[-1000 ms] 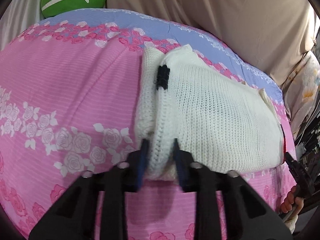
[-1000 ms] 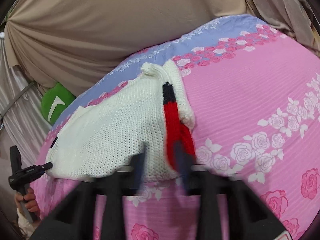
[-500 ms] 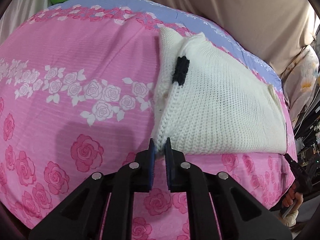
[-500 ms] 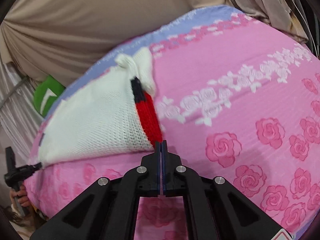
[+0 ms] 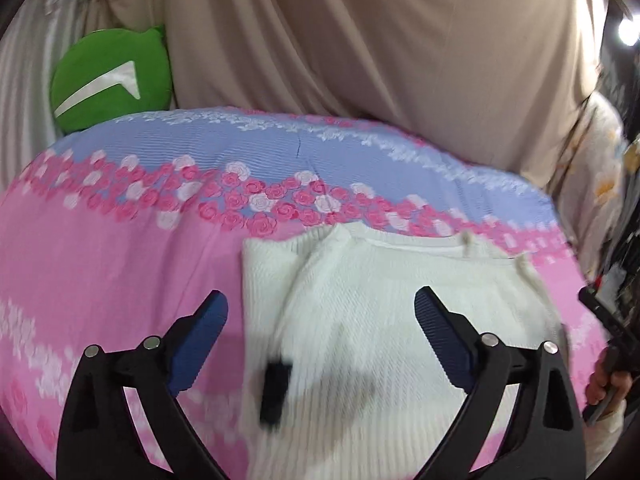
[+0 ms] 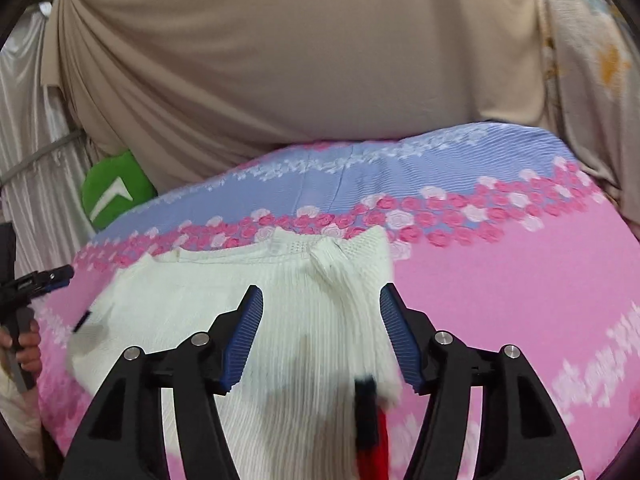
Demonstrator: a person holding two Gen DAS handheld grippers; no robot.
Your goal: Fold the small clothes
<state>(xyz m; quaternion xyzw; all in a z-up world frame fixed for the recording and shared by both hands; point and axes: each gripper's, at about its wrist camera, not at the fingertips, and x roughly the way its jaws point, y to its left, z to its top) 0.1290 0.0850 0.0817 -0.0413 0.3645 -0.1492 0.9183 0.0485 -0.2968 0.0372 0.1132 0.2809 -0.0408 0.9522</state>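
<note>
Left gripper (image 5: 320,320): jaws spread wide, holding nothing, poised over the white knitted sweater (image 5: 392,320); the garment's left edge runs up between the jaws, and its black band (image 5: 275,394) lies low between them, blurred. Right gripper (image 6: 320,316): jaws likewise wide and empty, the sweater (image 6: 224,292) filling the gap between them; a black-and-red cuff (image 6: 370,424) lies at the garment's lower right, just inside the right jaw. The sweater lies flat on the bed (image 5: 100,280), whose sheet is pink with printed roses and carries a lilac band (image 5: 280,148) along the far side; the garment's far edge nearly reaches that band. No containers are visible. Room: a green cushion (image 5: 112,76) at the far left corner of the bed, pale pleated curtain (image 6: 32,168) at the left, a beige draped cloth (image 6: 300,60) behind the bed, and a floral fabric (image 6: 592,52) at the far right.
</note>
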